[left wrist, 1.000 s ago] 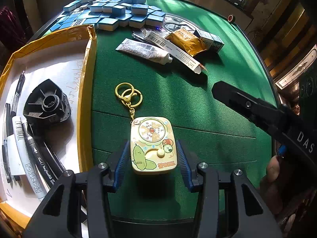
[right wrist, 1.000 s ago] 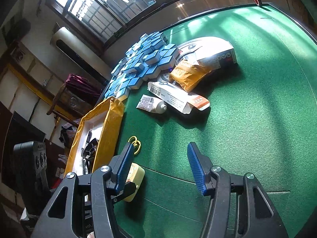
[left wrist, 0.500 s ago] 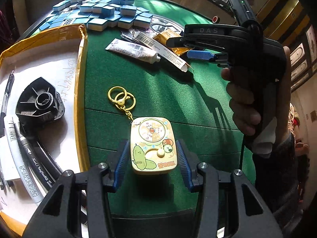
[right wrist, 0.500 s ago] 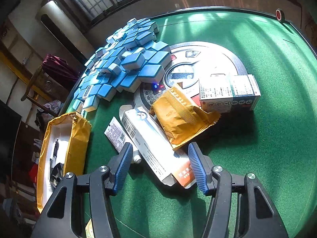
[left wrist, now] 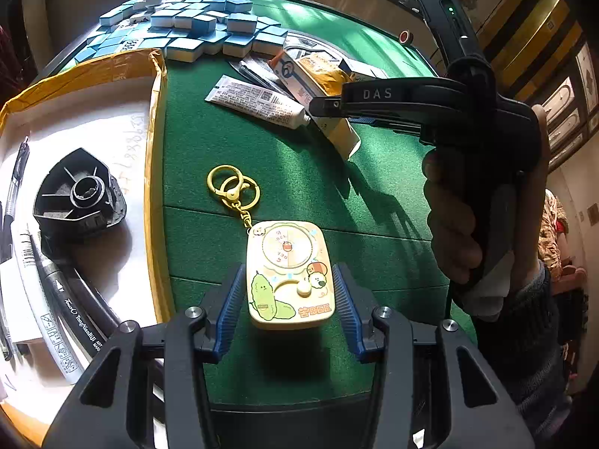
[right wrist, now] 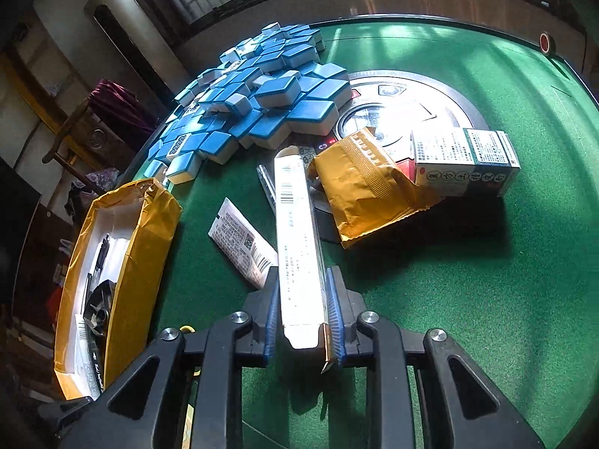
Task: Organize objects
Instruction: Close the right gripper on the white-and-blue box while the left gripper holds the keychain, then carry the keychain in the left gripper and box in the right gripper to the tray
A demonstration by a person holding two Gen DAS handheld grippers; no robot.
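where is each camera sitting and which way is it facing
Left wrist: on the left gripper, looking along its open fingers at the yellow keychain toy on the green table; the right hand shows.
Right wrist: on the right gripper, looking across the table toward the blue tiles; its fingers are shut on the long white box.
Shared: long white box, white tube, blue tiles, yellow tray.

Long white carton (right wrist: pixel 299 247) clamped at near end; yellow keychain toy (left wrist: pixel 288 275) flat on felt.
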